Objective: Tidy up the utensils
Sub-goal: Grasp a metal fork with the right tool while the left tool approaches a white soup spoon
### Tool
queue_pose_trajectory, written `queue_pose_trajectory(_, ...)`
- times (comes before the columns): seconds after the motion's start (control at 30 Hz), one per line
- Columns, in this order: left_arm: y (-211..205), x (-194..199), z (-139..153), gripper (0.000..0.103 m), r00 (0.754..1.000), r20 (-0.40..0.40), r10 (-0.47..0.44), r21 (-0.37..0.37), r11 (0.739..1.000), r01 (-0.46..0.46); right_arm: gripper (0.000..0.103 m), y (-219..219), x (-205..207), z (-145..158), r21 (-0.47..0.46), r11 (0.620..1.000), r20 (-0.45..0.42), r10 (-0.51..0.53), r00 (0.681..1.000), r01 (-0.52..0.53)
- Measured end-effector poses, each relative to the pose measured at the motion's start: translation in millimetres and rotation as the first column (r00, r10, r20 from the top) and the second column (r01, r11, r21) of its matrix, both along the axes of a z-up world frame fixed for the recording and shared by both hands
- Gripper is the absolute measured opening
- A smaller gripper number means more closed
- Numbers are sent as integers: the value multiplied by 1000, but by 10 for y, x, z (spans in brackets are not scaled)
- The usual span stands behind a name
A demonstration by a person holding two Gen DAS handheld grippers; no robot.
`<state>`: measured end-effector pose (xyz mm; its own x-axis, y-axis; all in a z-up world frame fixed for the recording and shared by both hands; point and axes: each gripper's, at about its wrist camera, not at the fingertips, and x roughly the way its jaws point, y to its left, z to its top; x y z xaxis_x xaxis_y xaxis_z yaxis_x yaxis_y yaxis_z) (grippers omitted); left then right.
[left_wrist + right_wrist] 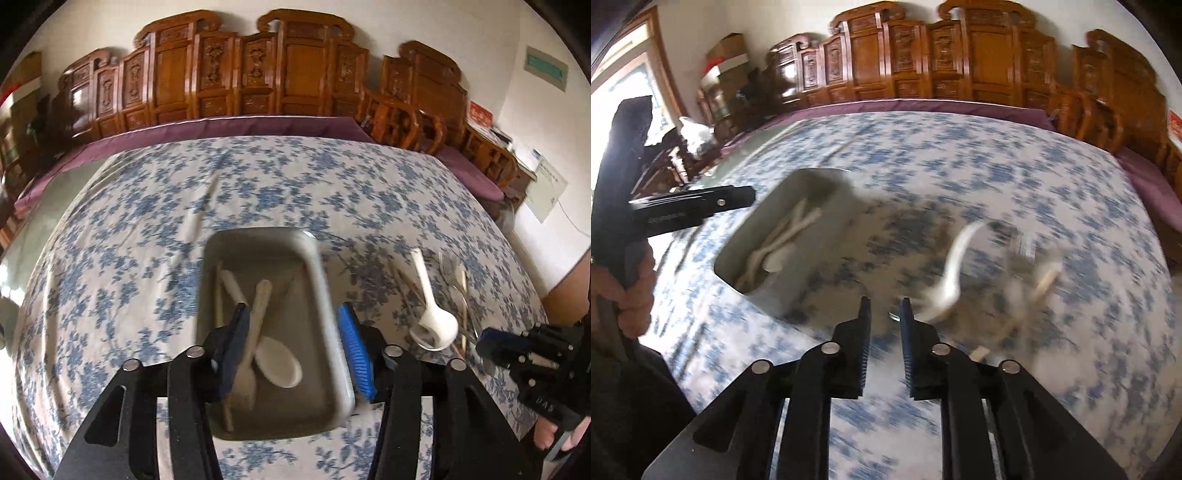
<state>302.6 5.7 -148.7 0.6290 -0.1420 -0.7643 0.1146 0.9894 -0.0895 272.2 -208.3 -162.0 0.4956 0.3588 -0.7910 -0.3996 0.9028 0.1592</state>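
A grey rectangular tray [317, 258] sits on the blue floral tablecloth and holds a white spoon [279, 363], a pale fork [255, 328] and chopsticks. My left gripper [291, 350] is open and empty, hovering over the tray's near end. To the tray's right lie a white soup spoon [430, 317], a metal fork [448, 264] and other utensils. My right gripper [884, 306] is open a little and empty, above the cloth between the tray [809, 258] and the blurred white spoon [951, 273]. It also shows in the left wrist view [491, 341].
The floral cloth [258, 177] covers a large table with a purple edge [221, 127] at the back. Carved wooden chairs [258, 74] line the far wall. The hand holding the left gripper [624, 288] is at the left in the right wrist view.
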Motion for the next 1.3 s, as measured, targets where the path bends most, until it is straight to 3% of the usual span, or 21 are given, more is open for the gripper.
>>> queue_pose_trajectory(0.13,-260,-16,-60,49,999,-7,-51,34,998,51,20,-290,-53,-82,-37,999,4,-40,999,40)
queue_pose_trajectory(0.5,-734,-90,-274,49,990,-52,-134,27,990,136,20,-775,-90,-429,-117,985,-24,-129,991,126)
queue_pose_trajectory(0.97,-1053,-140,-468,49,980,-77,-185,78,978,191,22,-810,393,-601,-99,983,-67,-163,984,156)
queue_pose_trajectory(1.3,-1059,-139,-498,49,979,-86,-185,80,978,192,21,-800,600,-758,-167,976,-129,-166,978,143)
